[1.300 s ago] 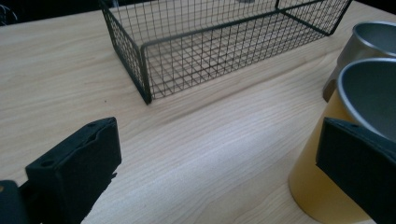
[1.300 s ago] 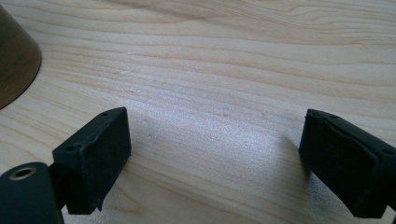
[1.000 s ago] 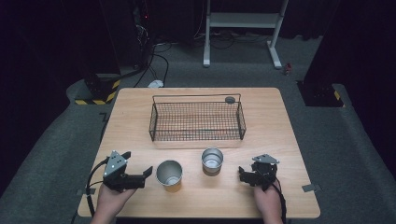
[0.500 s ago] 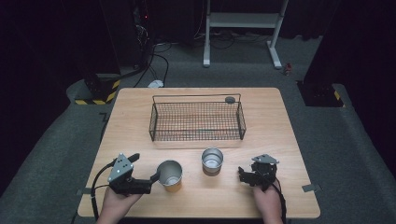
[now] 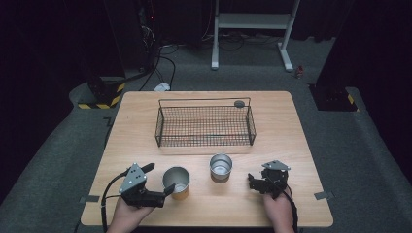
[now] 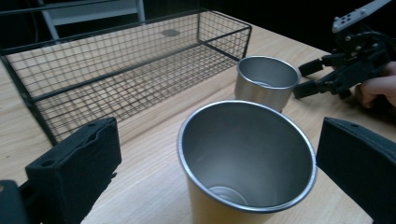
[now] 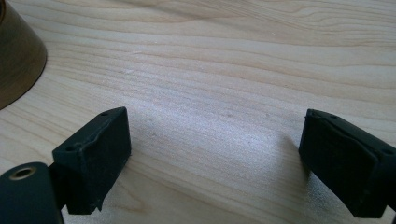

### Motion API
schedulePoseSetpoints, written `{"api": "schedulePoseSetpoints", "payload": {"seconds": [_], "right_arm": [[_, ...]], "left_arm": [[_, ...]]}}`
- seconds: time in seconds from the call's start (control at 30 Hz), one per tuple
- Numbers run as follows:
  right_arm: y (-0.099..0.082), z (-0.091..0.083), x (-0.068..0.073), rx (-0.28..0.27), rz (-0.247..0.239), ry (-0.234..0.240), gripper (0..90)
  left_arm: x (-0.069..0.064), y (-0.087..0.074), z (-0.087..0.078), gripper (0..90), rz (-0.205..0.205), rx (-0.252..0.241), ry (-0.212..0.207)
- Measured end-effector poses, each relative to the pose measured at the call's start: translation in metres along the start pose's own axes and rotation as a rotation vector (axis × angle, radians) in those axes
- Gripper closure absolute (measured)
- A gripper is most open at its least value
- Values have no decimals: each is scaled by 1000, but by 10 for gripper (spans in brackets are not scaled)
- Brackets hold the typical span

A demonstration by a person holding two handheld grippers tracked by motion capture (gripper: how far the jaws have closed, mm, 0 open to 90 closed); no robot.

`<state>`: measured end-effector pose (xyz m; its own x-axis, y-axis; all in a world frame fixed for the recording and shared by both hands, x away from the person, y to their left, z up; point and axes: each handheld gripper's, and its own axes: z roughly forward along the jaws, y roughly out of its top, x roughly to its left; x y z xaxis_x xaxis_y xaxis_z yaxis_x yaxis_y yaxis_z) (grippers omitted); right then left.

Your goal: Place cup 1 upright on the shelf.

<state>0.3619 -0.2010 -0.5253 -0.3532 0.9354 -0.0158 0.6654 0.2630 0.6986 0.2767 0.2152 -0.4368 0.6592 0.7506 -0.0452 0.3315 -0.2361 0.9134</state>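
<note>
A gold-sided metal cup (image 5: 176,182) stands upright near the table's front edge, its steel inside facing up (image 6: 247,158). My left gripper (image 5: 162,178) is open, one jaw on each side of this cup (image 6: 219,168); neither pad visibly touches it. A shorter silver cup (image 5: 221,167) stands just to the right and farther back (image 6: 266,81). My right gripper (image 5: 252,182) rests open at the front right, its jaws pointing left over bare wood (image 7: 215,154). It also appears beyond the silver cup (image 6: 322,77). A gold-brown cup wall (image 7: 16,60) curves in at the upper left of the right gripper view.
An empty black wire basket (image 5: 204,141) sits across the middle of the wooden table (image 5: 291,145), seen close behind the cups (image 6: 140,65). A small dark disc (image 5: 239,103) lies at its far right corner. Dark floor, cables and a white stand leg lie beyond.
My left gripper has moved right along the front edge, and its open jaws now stand on both sides of the gold cup. The right gripper and both cups have stayed put.
</note>
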Motion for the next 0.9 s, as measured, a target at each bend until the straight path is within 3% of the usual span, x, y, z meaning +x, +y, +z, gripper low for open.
{"api": "schedulePoseSetpoints", "payload": {"seconds": [0.53,0.9], "right_arm": [[0,0,0,0,0,0,90],[0,0,0,-2,1,0,90]], "left_arm": [[-12,-6,13,5,22,16,-55],[-12,-13,21,5,22,28,-60]]}}
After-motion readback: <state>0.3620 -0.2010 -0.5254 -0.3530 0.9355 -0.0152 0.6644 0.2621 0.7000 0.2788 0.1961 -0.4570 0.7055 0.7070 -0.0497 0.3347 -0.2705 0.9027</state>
